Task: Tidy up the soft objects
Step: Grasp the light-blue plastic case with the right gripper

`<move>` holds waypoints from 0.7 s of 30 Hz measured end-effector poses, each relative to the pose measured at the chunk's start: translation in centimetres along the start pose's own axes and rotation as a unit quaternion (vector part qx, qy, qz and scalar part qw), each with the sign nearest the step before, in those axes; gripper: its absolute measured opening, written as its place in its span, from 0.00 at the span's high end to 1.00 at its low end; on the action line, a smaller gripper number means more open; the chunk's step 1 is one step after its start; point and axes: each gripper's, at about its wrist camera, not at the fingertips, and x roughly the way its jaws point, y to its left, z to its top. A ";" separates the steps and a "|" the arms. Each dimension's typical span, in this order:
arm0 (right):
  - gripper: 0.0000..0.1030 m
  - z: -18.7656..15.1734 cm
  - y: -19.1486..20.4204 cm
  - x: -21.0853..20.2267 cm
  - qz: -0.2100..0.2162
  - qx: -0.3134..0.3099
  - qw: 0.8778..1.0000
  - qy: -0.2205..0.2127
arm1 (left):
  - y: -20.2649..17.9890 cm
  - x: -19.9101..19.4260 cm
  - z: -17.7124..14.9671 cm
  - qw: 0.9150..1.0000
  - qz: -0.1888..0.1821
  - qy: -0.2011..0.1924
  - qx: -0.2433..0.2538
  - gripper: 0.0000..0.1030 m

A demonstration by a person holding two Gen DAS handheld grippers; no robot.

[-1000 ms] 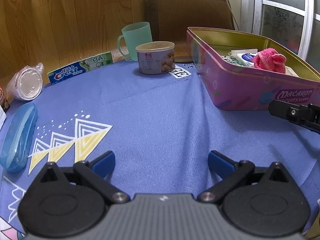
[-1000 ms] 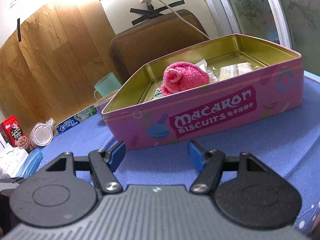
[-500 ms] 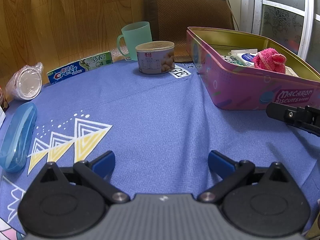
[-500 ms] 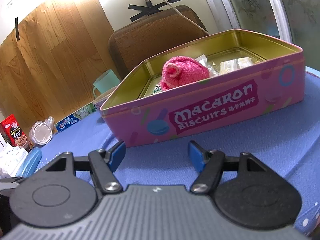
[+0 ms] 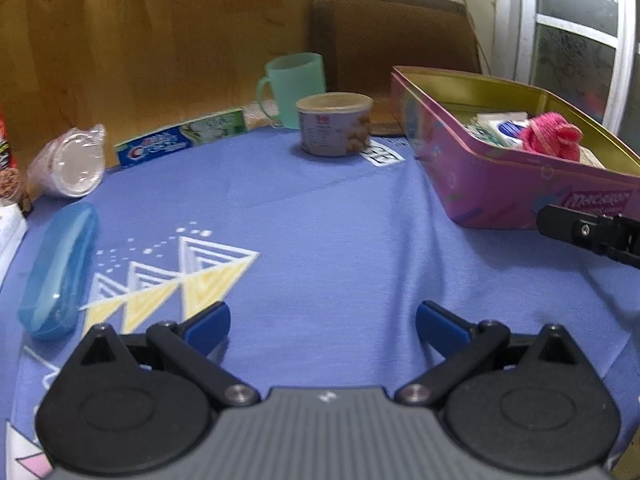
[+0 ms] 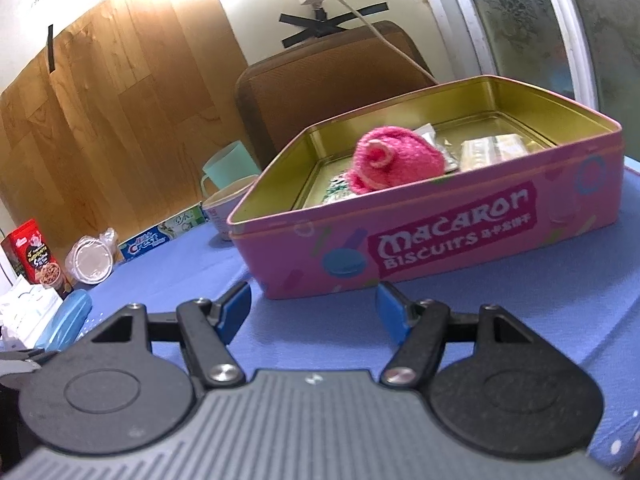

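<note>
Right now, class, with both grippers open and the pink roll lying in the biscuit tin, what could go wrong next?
1. The right gripper points at the pink tin wall, not over it; pushing forward could shove the tin.
2. The pink sock roll looks loosely rolled and may unroll if pinched.
3. The left gripper hangs empty over wrinkled blue cloth and could snag it.

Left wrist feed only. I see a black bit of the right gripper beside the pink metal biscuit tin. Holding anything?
Observer: No. The right gripper is open and empty, facing the pink metal biscuit tin's lettered long wall.
Operator: Red sliver at my far left edge?
Observer: A red printed snack box, standing upright beside the bagged clear plastic cup.
</note>
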 end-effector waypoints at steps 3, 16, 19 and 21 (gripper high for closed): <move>0.31 0.0 1.1 0.3 0.010 -0.013 1.000 0.006 | 1.9 -0.8 -0.2 1.000 0.003 -0.010 -0.016 0.00; 0.28 -1.5 12.6 4.8 0.139 -0.162 0.973 0.088 | 17.1 -5.8 -4.2 0.972 0.138 -0.076 -0.173 0.00; 0.26 -2.0 16.5 6.5 0.186 -0.183 0.959 0.112 | 20.6 -6.1 -5.7 0.958 0.166 -0.069 -0.224 0.00; 0.26 -2.2 19.0 7.9 0.206 -0.197 0.951 0.124 | 22.3 -6.5 -6.9 0.949 0.172 -0.068 -0.256 0.00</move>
